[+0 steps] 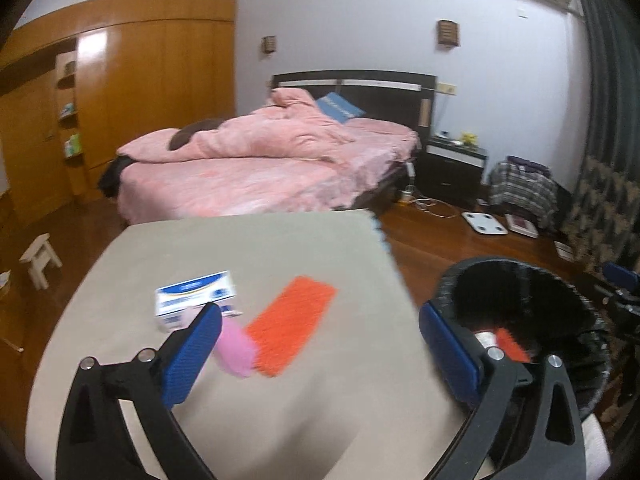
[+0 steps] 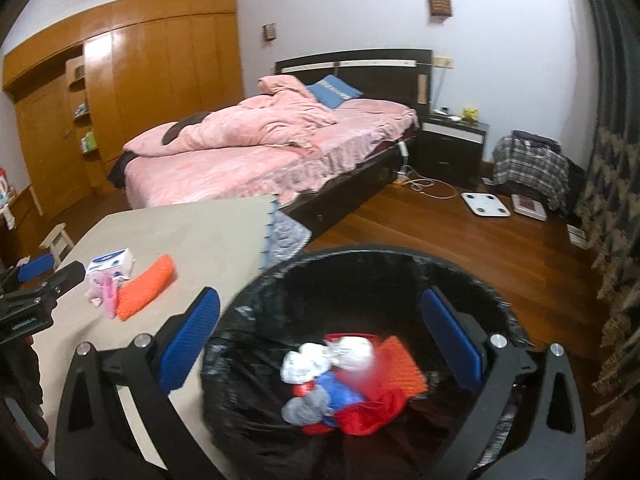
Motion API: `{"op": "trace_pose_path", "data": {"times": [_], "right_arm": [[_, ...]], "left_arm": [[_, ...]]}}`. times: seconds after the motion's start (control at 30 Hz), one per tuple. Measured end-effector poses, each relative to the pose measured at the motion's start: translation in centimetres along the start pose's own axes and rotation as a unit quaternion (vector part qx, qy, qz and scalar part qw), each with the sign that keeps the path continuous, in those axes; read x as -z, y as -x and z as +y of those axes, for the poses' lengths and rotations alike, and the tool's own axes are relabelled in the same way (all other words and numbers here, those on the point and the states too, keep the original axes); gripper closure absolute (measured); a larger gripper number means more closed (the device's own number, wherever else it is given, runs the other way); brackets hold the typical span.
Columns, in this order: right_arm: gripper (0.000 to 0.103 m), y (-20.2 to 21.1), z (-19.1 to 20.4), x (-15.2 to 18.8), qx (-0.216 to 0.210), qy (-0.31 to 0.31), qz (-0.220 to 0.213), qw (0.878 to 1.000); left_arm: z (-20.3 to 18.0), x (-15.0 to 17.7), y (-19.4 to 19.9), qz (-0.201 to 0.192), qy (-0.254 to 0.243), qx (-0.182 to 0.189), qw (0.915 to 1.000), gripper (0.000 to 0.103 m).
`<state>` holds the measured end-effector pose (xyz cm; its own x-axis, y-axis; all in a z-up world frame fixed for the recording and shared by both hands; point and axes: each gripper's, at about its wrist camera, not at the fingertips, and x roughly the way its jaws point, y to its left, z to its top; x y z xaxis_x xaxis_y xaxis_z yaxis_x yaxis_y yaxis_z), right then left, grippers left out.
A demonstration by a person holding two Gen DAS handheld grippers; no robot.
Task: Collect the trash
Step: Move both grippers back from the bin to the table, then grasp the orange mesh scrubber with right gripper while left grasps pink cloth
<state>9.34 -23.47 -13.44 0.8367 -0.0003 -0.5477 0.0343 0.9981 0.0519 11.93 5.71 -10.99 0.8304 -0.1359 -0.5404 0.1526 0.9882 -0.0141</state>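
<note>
Both grippers, left gripper (image 1: 320,344) and right gripper (image 2: 320,340), gape empty. Centre-frame, the orange sponge (image 1: 290,330) on the surface (image 1: 280,248) looks light and squashy; pinch across its narrow width.

dim, even indoor light. glare streak on wardrobe (image 1: 94,46). strong fisheye bending and dark vignette at edges. motion blur below the wardrobe, across the foreground.

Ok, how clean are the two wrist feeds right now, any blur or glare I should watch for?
Left wrist: motion blur smears the white box and orange pad; strong fisheye bending. Right wrist: the trash in the bin is smeared, the bed sharper; glare streak on the wardrobe.
</note>
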Motion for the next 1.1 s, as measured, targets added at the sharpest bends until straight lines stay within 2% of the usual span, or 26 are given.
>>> {"op": "trace_pose_path", "data": {"times": [0.23, 0.43, 0.77, 1.1], "right_arm": [[0.005, -1.8, 4.7, -0.6, -0.042, 0.018, 0.0, 0.999], [0.005, -4.0, 9.1, -1.2, -0.076, 0.034, 0.002, 0.997], [0.005, -8.5, 14.6, -1.1, -0.105, 0.047, 0.013, 0.993], [0.005, -13.8, 18.7, 0.2, -0.111, 0.076, 0.057, 0.989]], "left_arm": [[5.2, 1.3, 0.7, 0.001, 0.017, -0.054, 0.9984, 0.006], [8.5, 2.1, 0.2, 0.002, 0.023, -0.084, 0.9961, 0.006], [11.9, 3.5, -2.2, 0.021, 0.042, -0.105, 0.9934, 0.007], [14.7, 4.8, -4.5, 0.041, 0.063, -0.127, 0.9891, 0.009]]}}
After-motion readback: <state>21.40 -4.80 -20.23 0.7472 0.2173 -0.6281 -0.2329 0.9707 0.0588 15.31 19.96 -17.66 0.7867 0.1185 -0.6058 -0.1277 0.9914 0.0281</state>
